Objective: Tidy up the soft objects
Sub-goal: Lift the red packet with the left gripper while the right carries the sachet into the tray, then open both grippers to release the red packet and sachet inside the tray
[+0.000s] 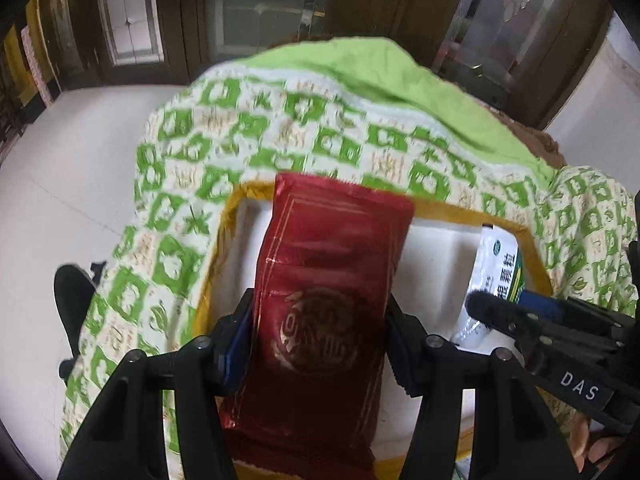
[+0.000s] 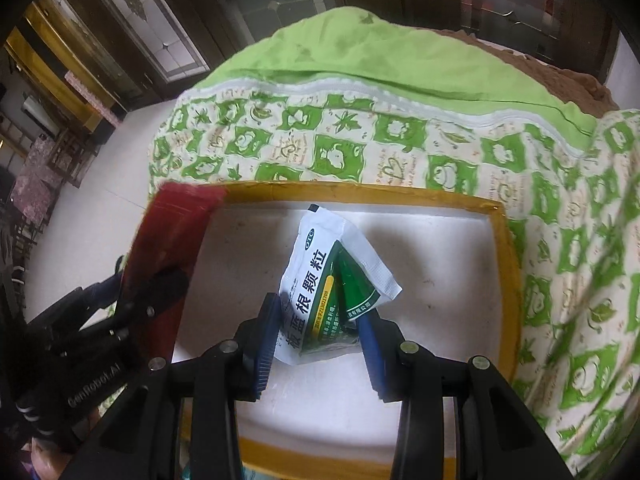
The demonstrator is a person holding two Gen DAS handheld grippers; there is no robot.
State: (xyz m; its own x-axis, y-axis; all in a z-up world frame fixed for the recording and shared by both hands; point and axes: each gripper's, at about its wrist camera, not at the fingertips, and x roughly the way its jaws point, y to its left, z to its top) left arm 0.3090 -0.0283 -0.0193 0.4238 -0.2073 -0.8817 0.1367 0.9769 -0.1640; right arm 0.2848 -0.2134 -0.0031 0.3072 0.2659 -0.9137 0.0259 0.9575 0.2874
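My left gripper [image 1: 320,332] is shut on a dark red foil packet [image 1: 332,280] with a gold emblem, held over the left part of a shallow white box with a yellow rim [image 1: 228,248]. My right gripper [image 2: 320,320] is shut on a folded white and green sachet [image 2: 320,280] with printed Chinese text, held over the middle of the same box [image 2: 360,194]. In the right wrist view the red packet [image 2: 160,248] and the left gripper [image 2: 150,300] show at the box's left rim. In the left wrist view the sachet [image 1: 496,268] and the right gripper [image 1: 500,304] show at the right.
The box lies on a green and cream patterned quilt [image 1: 280,136] with a plain green lining [image 2: 360,56]. White floor [image 1: 72,168] lies to the left. Dark wooden doors with glass panels [image 1: 132,12] stand behind. A brown blanket [image 2: 560,72] shows at the far right.
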